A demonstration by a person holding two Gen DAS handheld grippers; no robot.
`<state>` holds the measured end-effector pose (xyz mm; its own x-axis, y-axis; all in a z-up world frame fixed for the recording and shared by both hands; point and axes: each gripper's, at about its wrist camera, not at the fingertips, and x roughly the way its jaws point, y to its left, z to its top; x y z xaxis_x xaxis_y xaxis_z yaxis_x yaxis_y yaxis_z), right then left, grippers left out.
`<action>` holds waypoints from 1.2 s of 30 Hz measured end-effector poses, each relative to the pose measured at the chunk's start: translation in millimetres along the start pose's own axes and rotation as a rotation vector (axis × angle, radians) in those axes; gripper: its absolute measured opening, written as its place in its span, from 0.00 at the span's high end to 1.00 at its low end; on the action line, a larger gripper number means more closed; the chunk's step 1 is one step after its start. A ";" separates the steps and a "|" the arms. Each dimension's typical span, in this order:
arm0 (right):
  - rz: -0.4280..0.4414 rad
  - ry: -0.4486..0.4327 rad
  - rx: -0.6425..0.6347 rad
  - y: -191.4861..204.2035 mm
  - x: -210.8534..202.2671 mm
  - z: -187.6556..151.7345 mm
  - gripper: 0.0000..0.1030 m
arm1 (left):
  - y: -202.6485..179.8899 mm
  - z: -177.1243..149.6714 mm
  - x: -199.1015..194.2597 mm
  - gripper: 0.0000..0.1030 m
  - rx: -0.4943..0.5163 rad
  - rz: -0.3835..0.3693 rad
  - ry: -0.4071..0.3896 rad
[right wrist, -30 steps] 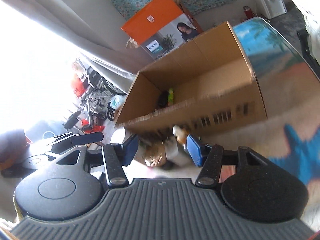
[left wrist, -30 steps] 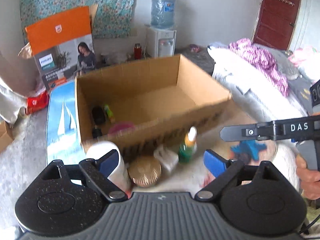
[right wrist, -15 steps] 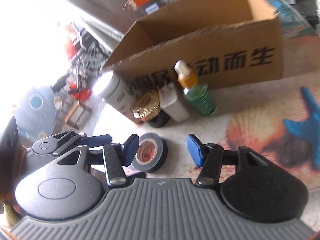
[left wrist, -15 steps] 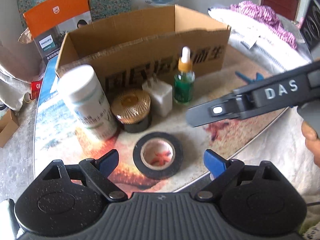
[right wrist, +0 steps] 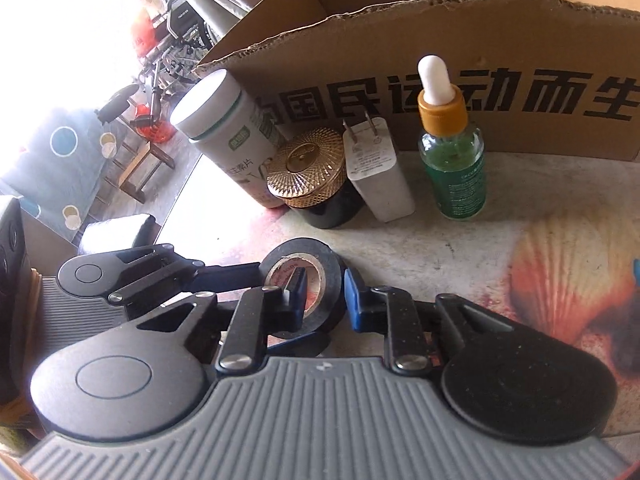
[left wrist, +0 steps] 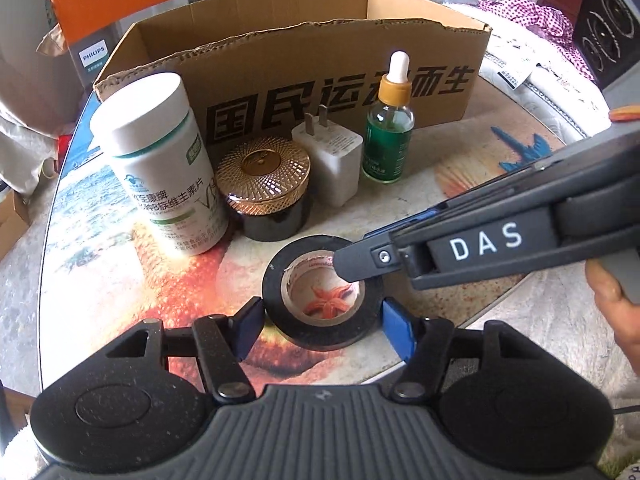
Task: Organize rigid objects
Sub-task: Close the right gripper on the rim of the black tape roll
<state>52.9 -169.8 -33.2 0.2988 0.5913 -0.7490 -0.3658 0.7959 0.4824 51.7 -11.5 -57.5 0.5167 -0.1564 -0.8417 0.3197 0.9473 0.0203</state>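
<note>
A black roll of tape (left wrist: 320,332) lies flat on the printed table. My left gripper (left wrist: 324,326) is open with one finger on each side of the roll, close to it. My right gripper (right wrist: 323,294) straddles the roll's wall (right wrist: 332,276), one finger inside the hole and one outside; in the left wrist view its fingers (left wrist: 360,260) reach in from the right. Behind stand a white vitamin bottle (left wrist: 160,160), a gold-lidded black jar (left wrist: 266,188), a white charger plug (left wrist: 330,156) and a green dropper bottle (left wrist: 388,128).
An open cardboard box (left wrist: 304,60) with black lettering stands behind the row of objects. An orange Philips box (left wrist: 108,12) is behind it at the left. Bedding and a pink checked cloth (left wrist: 536,12) lie at the right. The table edge (left wrist: 48,240) runs at the left.
Both grippers have come down and forward from above the box to the tape roll. The left now brackets the roll and the right has narrowed over its wall.
</note>
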 end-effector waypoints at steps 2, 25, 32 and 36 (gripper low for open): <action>-0.005 -0.003 0.011 -4.5 -1.2 -0.3 0.83 | -3.1 2.7 1.2 0.37 0.013 -0.007 -0.002; -0.169 -0.064 -0.018 -24.0 -16.5 -7.6 0.83 | -38.0 26.3 23.3 0.35 0.138 -0.081 -0.021; -0.160 -0.075 -0.019 -26.4 -17.6 -8.9 0.83 | -37.6 29.1 26.7 0.31 0.141 -0.083 -0.024; -0.160 -0.082 -0.024 -26.6 -18.2 -10.5 0.83 | -38.3 31.5 28.9 0.34 0.135 -0.080 -0.030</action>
<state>47.9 -203.1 -37.2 0.4253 0.4666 -0.7755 -0.3280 0.8781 0.3484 79.4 -61.1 -65.5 0.5085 -0.2403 -0.8268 0.4634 0.8857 0.0276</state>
